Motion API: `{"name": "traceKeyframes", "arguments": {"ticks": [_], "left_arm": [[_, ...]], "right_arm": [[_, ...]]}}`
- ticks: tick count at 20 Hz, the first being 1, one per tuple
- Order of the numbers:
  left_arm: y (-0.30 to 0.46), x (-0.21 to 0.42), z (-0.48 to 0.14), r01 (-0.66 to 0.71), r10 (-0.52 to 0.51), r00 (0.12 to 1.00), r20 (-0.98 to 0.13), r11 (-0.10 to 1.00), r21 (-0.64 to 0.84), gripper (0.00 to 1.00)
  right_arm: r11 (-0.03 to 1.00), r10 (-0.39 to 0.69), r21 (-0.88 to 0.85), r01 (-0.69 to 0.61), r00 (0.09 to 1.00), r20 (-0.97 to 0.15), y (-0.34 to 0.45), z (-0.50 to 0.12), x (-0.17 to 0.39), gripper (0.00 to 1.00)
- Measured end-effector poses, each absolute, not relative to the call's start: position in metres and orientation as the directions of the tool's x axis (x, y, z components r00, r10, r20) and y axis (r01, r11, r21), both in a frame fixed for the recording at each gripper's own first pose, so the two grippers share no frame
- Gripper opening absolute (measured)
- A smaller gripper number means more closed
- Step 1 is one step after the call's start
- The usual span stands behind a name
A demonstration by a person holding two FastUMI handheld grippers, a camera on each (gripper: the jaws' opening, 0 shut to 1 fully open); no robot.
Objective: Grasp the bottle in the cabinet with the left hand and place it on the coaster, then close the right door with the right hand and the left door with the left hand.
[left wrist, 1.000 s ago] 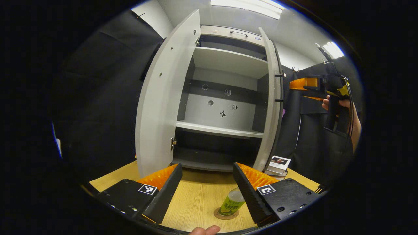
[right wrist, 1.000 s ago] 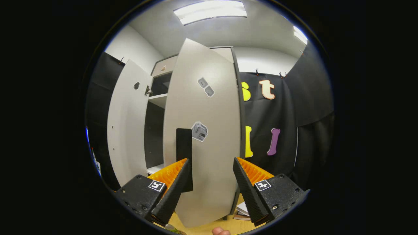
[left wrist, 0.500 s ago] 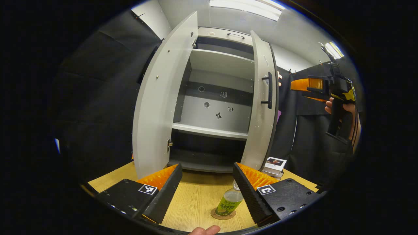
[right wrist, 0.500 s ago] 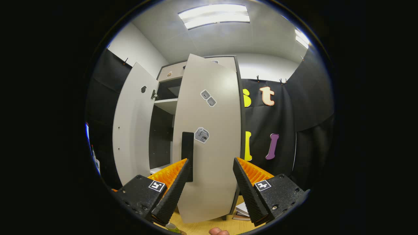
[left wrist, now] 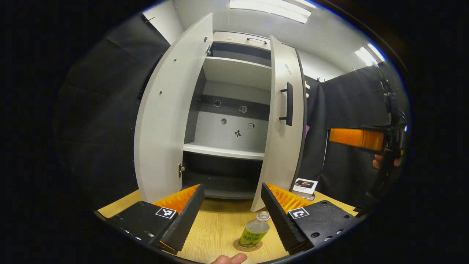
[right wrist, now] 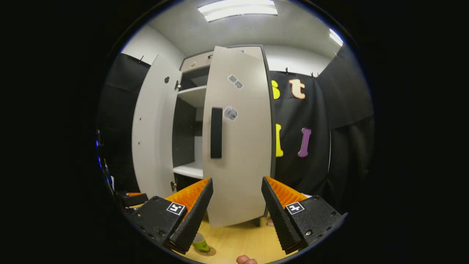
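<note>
A clear bottle (left wrist: 254,233) with a green label stands upright on the round coaster (left wrist: 248,245), between and below my left gripper's fingers. My left gripper (left wrist: 232,186) is open with nothing in it. The cabinet's left door (left wrist: 165,113) is wide open. The right door (left wrist: 284,143), with a dark handle (left wrist: 288,103), is swung partway toward shut. My right gripper (right wrist: 237,180) is open and faces the right door (right wrist: 238,146) and its handle (right wrist: 216,132) without touching them. In the left gripper view the right gripper (left wrist: 357,137) hangs at the far right, away from the door.
The wooden table (left wrist: 220,223) runs up to the cabinet's base. A small stack of books (left wrist: 304,184) lies right of the cabinet. The bottle's lower part (right wrist: 200,244) peeks out beside my right gripper's left finger. The shelves (left wrist: 223,150) hold nothing.
The right door has swung further toward shut. The right gripper has dropped lower and come back from the door. My left gripper has backed off, so more of the bottle shows.
</note>
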State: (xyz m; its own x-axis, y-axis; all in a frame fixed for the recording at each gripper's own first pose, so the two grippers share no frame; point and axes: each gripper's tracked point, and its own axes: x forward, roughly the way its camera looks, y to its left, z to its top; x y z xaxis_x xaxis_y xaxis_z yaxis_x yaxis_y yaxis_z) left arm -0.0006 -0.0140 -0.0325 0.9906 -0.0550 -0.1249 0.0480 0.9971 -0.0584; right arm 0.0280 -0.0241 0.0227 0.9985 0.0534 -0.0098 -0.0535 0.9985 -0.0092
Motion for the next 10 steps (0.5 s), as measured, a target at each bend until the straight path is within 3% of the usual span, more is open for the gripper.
{"name": "traceKeyframes", "arguments": {"ticks": [1, 6, 10], "left_arm": [[-0.013, 0.000, -0.033, 0.044, -0.052, 0.990, -0.128, 0.997, -0.060, 0.95], [-0.005, -0.006, -0.022, 0.037, -0.046, 0.993, -0.110, 0.996, -0.083, 0.95], [0.041, -0.022, 0.007, -0.064, 0.058, 0.996, -0.069, 0.994, -0.090, 0.95]], "right_arm": [[0.999, 0.045, -0.013, -0.045, 0.999, -0.004, -0.024, 0.012, 0.027, 0.82], [1.000, 0.004, -0.030, -0.005, 1.000, -0.020, -0.019, -0.048, 0.027, 0.82], [0.999, 0.036, 0.002, -0.036, 0.999, -0.025, -0.003, -0.051, 0.032, 0.82]]}}
